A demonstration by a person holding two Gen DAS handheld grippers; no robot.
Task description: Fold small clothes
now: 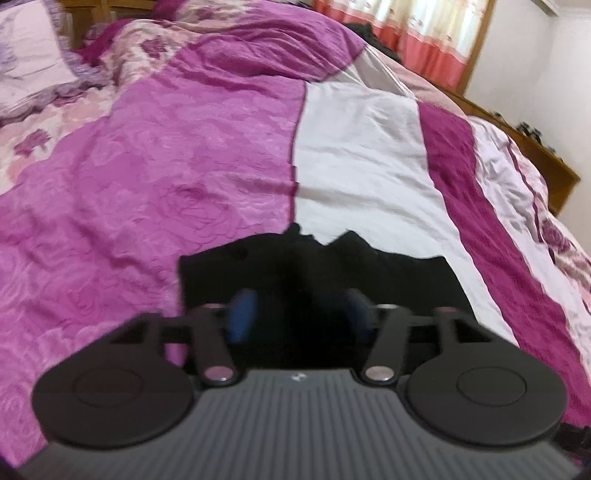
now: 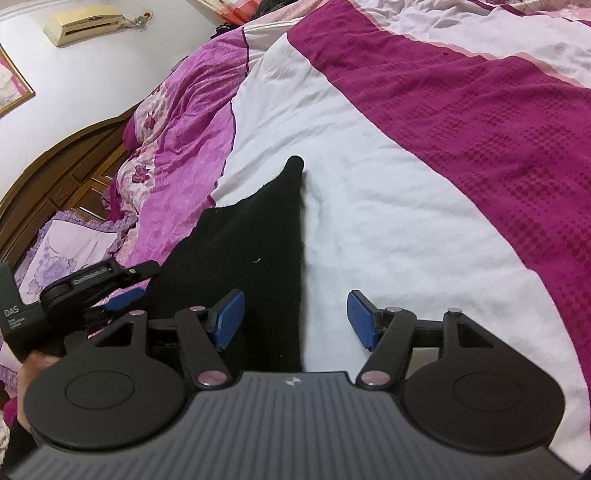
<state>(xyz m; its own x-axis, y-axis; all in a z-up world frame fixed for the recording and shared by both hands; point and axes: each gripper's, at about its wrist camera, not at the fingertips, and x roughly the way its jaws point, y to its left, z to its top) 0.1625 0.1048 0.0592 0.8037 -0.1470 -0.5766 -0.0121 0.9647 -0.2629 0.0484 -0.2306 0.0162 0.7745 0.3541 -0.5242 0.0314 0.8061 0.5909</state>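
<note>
Black knit garment [image 2: 255, 258] flat on white bed panel [image 2: 388, 221], lower centre. Right hand-held gripper [image 2: 295, 317] spread, straddling garment edge, likely lining up grab. Left hand-held gripper [image 1: 299, 314] spread over cloth.

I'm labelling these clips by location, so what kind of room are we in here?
Most likely a bedroom in a home. A bed with a purple and white quilt fills both views, a frilled pillow lies by the dark wooden headboard, and an air conditioner hangs on the wall.
</note>
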